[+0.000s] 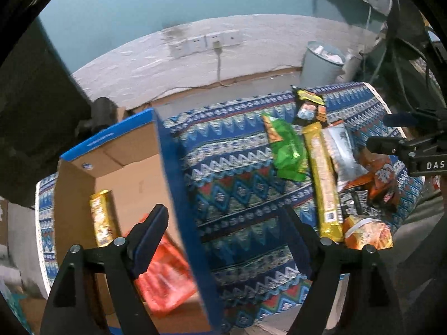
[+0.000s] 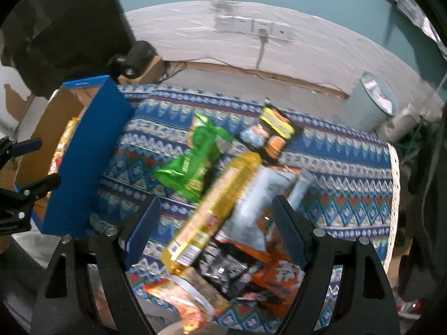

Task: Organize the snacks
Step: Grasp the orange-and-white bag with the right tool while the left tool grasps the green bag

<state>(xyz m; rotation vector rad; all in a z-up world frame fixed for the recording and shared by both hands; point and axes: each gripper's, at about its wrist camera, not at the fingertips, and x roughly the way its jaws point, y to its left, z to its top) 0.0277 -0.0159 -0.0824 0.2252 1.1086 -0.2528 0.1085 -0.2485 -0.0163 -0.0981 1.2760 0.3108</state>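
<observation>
A blue cardboard box (image 1: 178, 189) stands open on the left of the patterned tablecloth (image 1: 237, 173). Inside it lie a gold packet (image 1: 102, 217) and a red packet (image 1: 164, 276). My left gripper (image 1: 223, 234) is open and empty, straddling the box's right wall. On the right lies a snack pile: a green bag (image 2: 195, 159), a long yellow packet (image 2: 212, 212), a silver bag (image 2: 257, 209), a black-and-yellow packet (image 2: 273, 134), orange packets (image 2: 279, 279). My right gripper (image 2: 215, 231) is open above the pile, with the yellow packet and silver bag between its fingers.
A grey waste bin (image 1: 321, 64) stands on the floor behind the table's far right corner. Wall sockets (image 1: 206, 42) with a hanging cable are on the back wall. A dark object (image 2: 64, 28) looms behind the box at the left.
</observation>
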